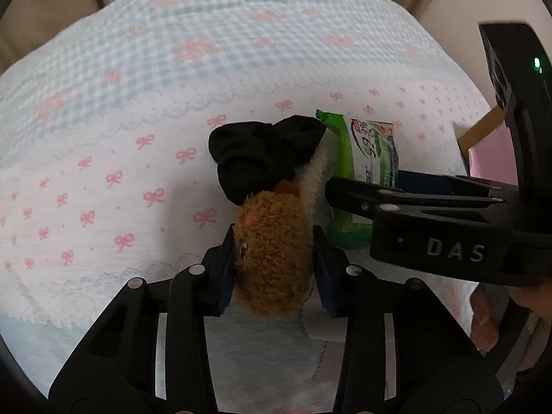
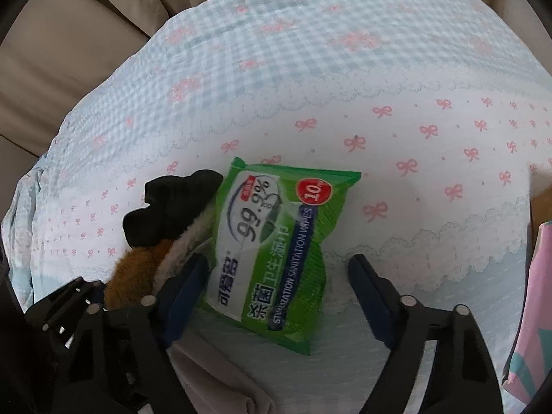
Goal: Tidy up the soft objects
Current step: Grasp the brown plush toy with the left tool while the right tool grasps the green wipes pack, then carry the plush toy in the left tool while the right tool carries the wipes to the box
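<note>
Brown plush fills the lower middle of the left wrist view: your left tool (image 1: 274, 252) is clenched on the plush toy (image 1: 272, 258), both pads pressed into its sides. The toy lies on the cloth (image 1: 120, 158), a checked and bow-printed sheet, with black socks (image 1: 262, 158) bunched against its far end and the green wipes pack (image 1: 365, 158) touching its right flank.

Your right tool (image 2: 276, 283) is released — its fingers stand spread on either side of the near half of the wipes (image 2: 276, 241), not pinching it; the left finger looks to be against the toy's pale side.

The toy should be light and very squashy, so I judge the grip secure but spongy; hold it across the body as you do now, not by a limb or an edge of fur. The socks will likely drag or tumble along with it. The wipes pack is flat, pliant and slick film — take it across its short width near the middle, and close firmly, since the wrapper may slide. At the right edge of the frame a pink box (image 2: 538, 293) shows only in part.
</note>
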A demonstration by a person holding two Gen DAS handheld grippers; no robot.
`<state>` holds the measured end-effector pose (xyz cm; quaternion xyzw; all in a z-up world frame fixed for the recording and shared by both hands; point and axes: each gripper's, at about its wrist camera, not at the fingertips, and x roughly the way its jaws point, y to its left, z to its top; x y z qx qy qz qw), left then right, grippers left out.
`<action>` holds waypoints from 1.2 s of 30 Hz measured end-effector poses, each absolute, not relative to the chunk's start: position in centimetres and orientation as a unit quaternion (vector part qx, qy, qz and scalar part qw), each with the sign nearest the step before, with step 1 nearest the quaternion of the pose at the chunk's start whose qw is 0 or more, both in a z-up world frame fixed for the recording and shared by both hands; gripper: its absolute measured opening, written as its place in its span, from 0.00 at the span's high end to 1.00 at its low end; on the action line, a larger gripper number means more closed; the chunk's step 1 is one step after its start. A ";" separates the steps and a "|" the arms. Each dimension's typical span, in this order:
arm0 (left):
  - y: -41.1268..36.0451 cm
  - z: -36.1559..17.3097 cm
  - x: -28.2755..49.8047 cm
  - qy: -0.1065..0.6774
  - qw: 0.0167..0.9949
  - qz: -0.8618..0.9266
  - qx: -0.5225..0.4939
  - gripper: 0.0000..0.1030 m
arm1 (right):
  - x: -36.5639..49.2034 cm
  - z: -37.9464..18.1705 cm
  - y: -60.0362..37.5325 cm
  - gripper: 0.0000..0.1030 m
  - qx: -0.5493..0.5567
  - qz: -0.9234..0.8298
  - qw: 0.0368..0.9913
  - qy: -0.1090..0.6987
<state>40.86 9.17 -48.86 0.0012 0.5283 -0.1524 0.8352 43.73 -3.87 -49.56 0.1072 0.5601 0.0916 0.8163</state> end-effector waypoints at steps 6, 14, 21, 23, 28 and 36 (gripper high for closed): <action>9.1 -48.5 40.7 0.527 0.836 -0.153 0.005 0.70 | 43.7 -49.3 -3.5 0.57 0.103 0.088 0.817 0.560; 9.4 -46.3 39.6 0.515 0.843 -0.157 0.002 0.70 | 42.3 -47.7 -4.4 0.66 0.114 0.083 0.826 0.546; 9.6 -42.4 38.3 0.506 0.849 -0.149 -0.007 0.70 | 39.9 -44.1 -5.0 0.66 0.108 0.076 0.837 0.531; 9.8 -40.6 37.8 0.500 0.853 -0.147 -0.013 0.70 | 38.9 -42.3 -5.2 0.66 0.108 0.075 0.840 0.526; 9.6 -34.4 35.7 0.482 0.863 -0.147 -0.022 0.70 | 36.0 -36.9 -5.8 0.66 0.117 0.071 0.847 0.514; 8.2 -25.7 32.5 0.456 0.876 -0.154 -0.028 0.70 | 30.8 -27.0 -7.8 0.66 0.130 0.063 0.867 0.477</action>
